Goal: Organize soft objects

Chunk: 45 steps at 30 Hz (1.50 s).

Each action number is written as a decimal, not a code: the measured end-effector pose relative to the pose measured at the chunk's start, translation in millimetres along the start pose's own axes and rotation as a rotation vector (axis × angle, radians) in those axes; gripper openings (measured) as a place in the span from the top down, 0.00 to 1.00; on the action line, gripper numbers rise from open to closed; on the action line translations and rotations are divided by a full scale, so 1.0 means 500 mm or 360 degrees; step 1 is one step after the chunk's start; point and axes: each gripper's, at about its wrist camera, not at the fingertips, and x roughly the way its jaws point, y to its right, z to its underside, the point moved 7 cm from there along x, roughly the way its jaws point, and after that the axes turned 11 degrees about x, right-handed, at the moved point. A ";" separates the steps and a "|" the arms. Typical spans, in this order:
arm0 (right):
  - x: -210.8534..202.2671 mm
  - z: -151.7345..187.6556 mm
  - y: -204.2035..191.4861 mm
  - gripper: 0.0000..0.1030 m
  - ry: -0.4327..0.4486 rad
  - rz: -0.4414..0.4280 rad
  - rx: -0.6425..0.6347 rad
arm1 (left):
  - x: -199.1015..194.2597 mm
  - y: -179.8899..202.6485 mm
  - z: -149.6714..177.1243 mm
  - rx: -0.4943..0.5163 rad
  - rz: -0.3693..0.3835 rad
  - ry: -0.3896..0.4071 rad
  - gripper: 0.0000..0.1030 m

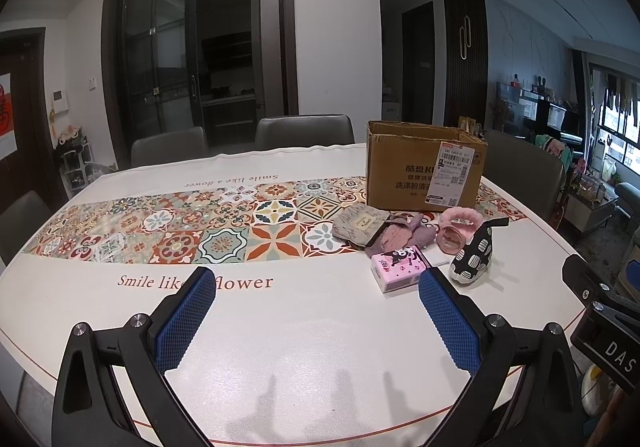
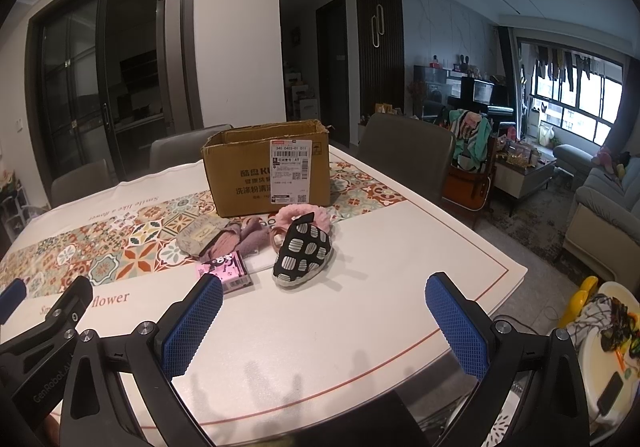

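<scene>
With both grippers, left point(image 1: 314, 283) and right point(image 2: 324, 289), gaping empty, we judge the black-and-white patterned fabric slipper point(image 2: 303, 255) at 12 o'clock may fold and slip from a shallow pinch.

Bare surface point(image 2: 360, 287) lies open in front of both hand-held grippers, up to the cluster of soft things. The pink tissue pack point(image 2: 228, 269) and the black patterned shoe point(image 2: 302, 253) stand nearest, with a narrow gap between them. Behind, the open-topped cardboard box point(image 2: 272, 167) blocks the way; chairs point(image 2: 404, 151) ring the far edge.
</scene>
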 end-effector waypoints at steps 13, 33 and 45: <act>0.046 0.003 -0.021 0.00 -0.0003 0.0021 -0.0016 | 0.072 0.042 0.004 0.0151 0.0228 -0.0066 0.00; 0.300 0.017 -0.087 0.00 -0.0165 0.0018 -0.0082 | 0.342 0.121 0.027 0.0376 0.0635 -0.0275 0.05; 0.393 0.050 -0.096 0.03 -0.0305 0.0031 -0.0082 | 0.403 0.173 0.045 0.0564 0.0797 -0.0286 0.10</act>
